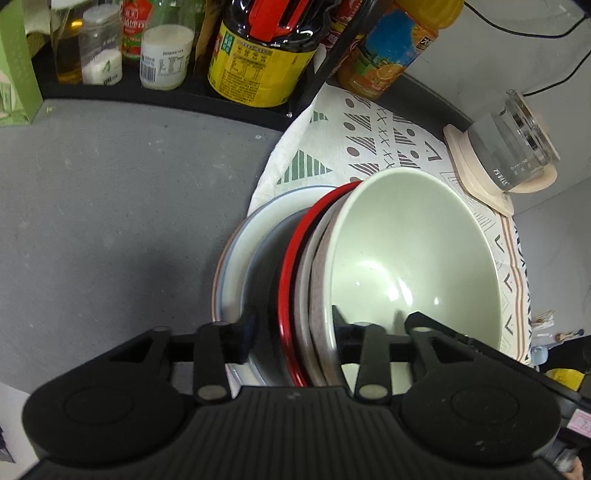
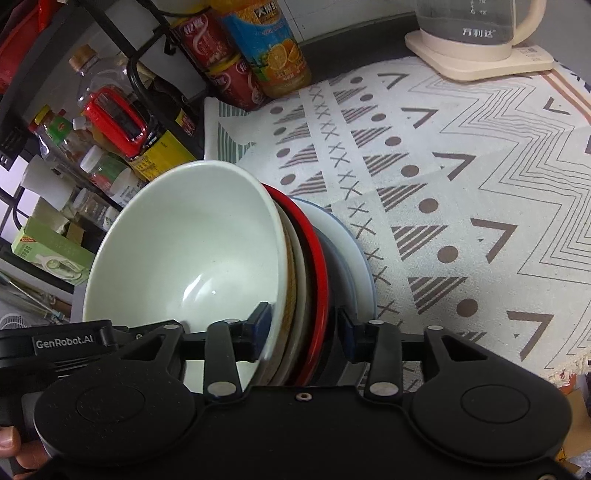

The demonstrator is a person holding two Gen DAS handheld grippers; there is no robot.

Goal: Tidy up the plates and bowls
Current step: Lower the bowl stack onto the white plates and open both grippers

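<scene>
A stack of dishes is held between both grippers above the counter: a pale green bowl (image 1: 413, 251) on top, a speckled beige dish (image 1: 319, 280), a red-rimmed black plate (image 1: 291, 266) and a white plate with a blue rim (image 1: 236, 258) underneath. My left gripper (image 1: 291, 332) is shut on one edge of the stack. My right gripper (image 2: 304, 328) is shut on the opposite edge, where the green bowl (image 2: 192, 251), red-rimmed plate (image 2: 319, 266) and white plate (image 2: 351, 251) show. The left gripper's body (image 2: 62, 343) appears in the right wrist view.
A patterned cloth (image 2: 461, 192) covers the counter on the right, grey countertop (image 1: 110, 206) on the left. A black rack holds sauce bottles and jars (image 1: 258, 55). An orange juice bottle (image 2: 269, 48) and red cans (image 2: 225, 62) stand behind. A glass kettle (image 2: 476, 33) sits on its cream base.
</scene>
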